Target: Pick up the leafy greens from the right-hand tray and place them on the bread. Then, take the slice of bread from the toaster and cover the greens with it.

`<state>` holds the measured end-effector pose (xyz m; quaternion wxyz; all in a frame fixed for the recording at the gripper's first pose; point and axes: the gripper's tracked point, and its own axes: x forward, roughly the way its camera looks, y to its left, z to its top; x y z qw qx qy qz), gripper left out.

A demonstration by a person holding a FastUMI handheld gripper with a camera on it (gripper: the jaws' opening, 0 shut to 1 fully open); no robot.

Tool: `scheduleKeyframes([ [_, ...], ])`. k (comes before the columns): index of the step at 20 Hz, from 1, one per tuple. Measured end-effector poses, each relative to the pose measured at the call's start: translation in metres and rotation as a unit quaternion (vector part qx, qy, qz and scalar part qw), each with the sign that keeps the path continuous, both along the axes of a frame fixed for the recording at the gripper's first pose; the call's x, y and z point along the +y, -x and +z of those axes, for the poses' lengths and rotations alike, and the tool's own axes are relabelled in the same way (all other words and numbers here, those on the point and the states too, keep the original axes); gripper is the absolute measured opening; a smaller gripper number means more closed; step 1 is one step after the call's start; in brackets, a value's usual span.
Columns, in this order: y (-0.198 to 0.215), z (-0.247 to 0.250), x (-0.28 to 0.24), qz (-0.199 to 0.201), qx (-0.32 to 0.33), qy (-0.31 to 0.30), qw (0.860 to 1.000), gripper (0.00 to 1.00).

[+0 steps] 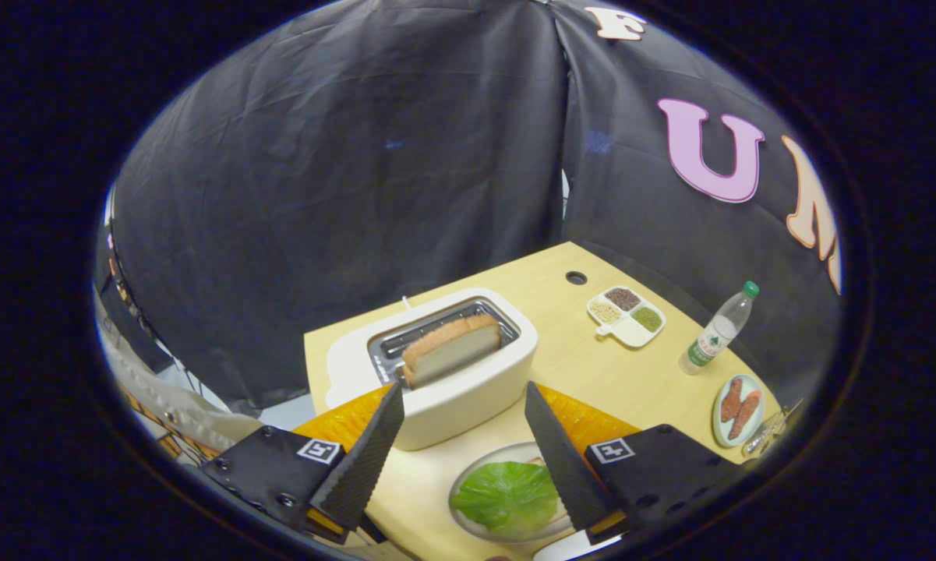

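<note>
The green leafy lettuce (pixel 508 496) is seen already laid on the round white plate (pixel 468 477), between the fingers; the bread beneath it is mostly hidden, only a pale edge being visible. The first step is judged done. The tan slice of bread (pixel 452 350) is left standing in the slot of the white toaster (pixel 468 393), just ahead of the fingertips. The claw (pixel 464 399) is held spread and empty. The light wooden tabletop (pixel 584 358) carries all.

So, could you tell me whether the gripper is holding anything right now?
Nothing: the hand-held gripper is open, fingers spread before the toaster, bread slice untouched.
</note>
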<state>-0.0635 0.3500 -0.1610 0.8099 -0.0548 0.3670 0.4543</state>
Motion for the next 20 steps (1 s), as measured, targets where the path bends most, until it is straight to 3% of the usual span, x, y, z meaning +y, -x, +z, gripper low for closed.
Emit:
scheduleKeyframes([
  [11, -0.012, -0.012, 0.042, -0.020, 0.030, -0.007, 0.999, 1.00],
  [20, -0.017, -0.036, 0.060, -0.054, 0.088, -0.013, 0.995, 0.94],
])
